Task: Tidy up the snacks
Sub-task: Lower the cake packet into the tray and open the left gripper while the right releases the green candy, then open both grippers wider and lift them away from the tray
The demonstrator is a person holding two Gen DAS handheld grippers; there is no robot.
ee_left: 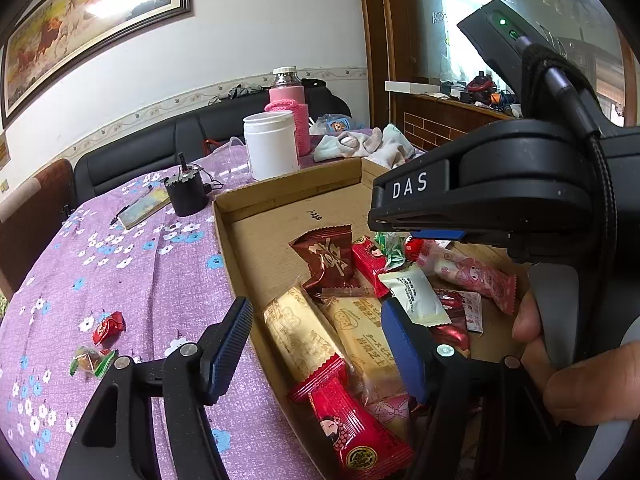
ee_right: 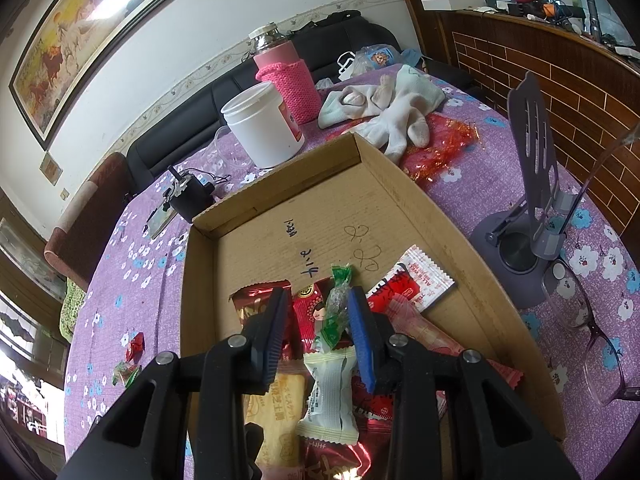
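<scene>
Purple floral tablecloth [ee_right: 460, 208], cardboard tray [ee_right: 400, 184] mid-frame — right gripper [ee_right: 318, 334] holds green candy [ee_right: 336, 312] over it, left gripper [ee_left: 320, 348] released — next: drop candy, fetch strays.

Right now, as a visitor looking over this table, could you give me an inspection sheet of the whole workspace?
Surface: table under a purple floral cloth.
Job's things: cardboard box holding many wrapped snacks; red candy and green-wrapped candy loose on the cloth.
Clutter: white jar, pink-sleeved flask, socks, glasses, phone stand.
Grippers: left gripper open and empty over the box's edge; right gripper with jaws narrow around a green sweet, grip unclear.
Cables: black cable on the right gripper; thin wires by a small black device.
Surroundings: framed painting, black sofa.
</scene>
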